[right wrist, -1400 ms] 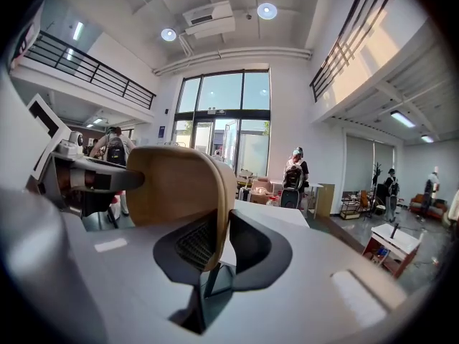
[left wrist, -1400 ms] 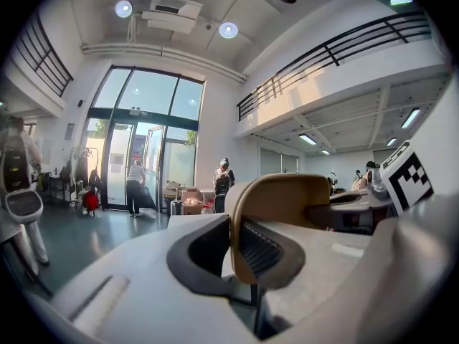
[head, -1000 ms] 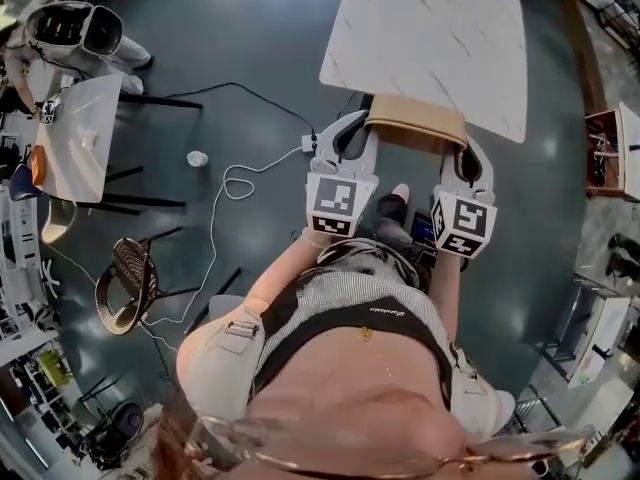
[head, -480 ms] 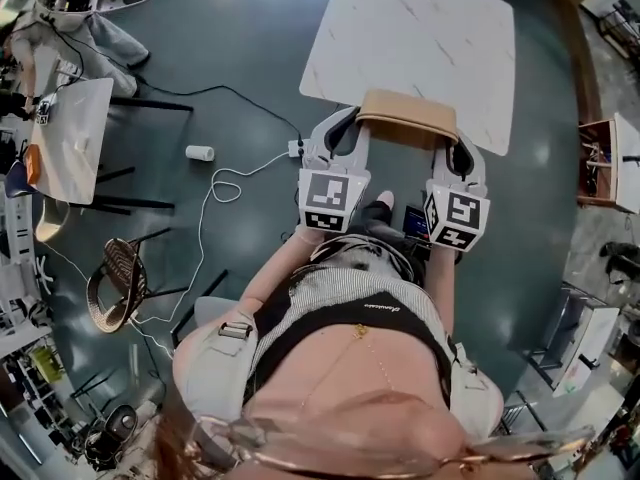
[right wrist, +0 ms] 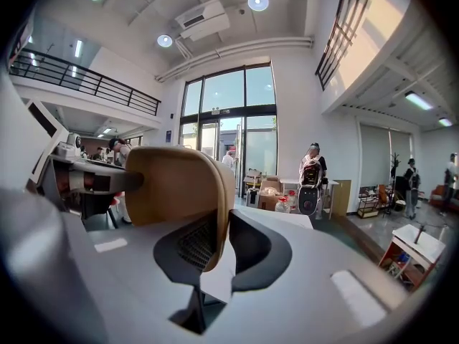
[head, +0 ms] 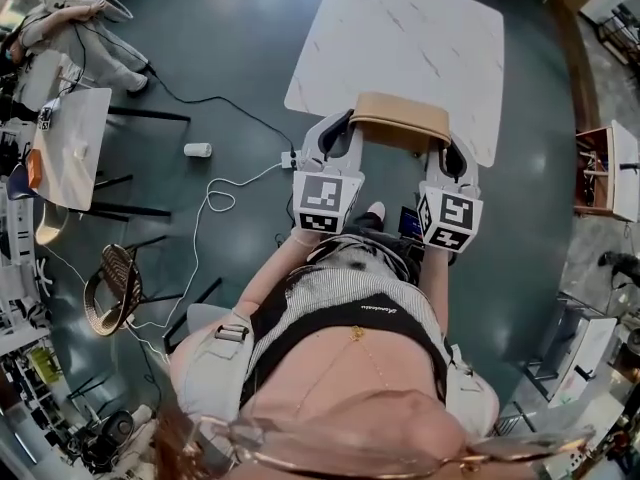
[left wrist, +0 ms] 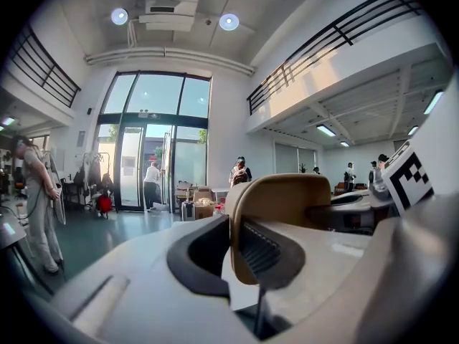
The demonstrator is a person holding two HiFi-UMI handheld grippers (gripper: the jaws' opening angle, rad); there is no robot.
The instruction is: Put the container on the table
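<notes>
White marble-pattern table (head: 400, 38) stands on dark teal floor (head: 230, 38). On floor, left of table: white cable (head: 255, 171), small white cylinder (head: 197, 150).

Tan, round-cornered container (head: 400, 118), level and aloft at the near edge of the white marble-patterned table (head: 400, 28).

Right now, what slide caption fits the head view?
A person's left tongs and right tongs clamp opposite ends of a tan container at the near edge of the white table.

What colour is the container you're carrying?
Tan container, plain, no pattern; clearest in the head view.
</notes>
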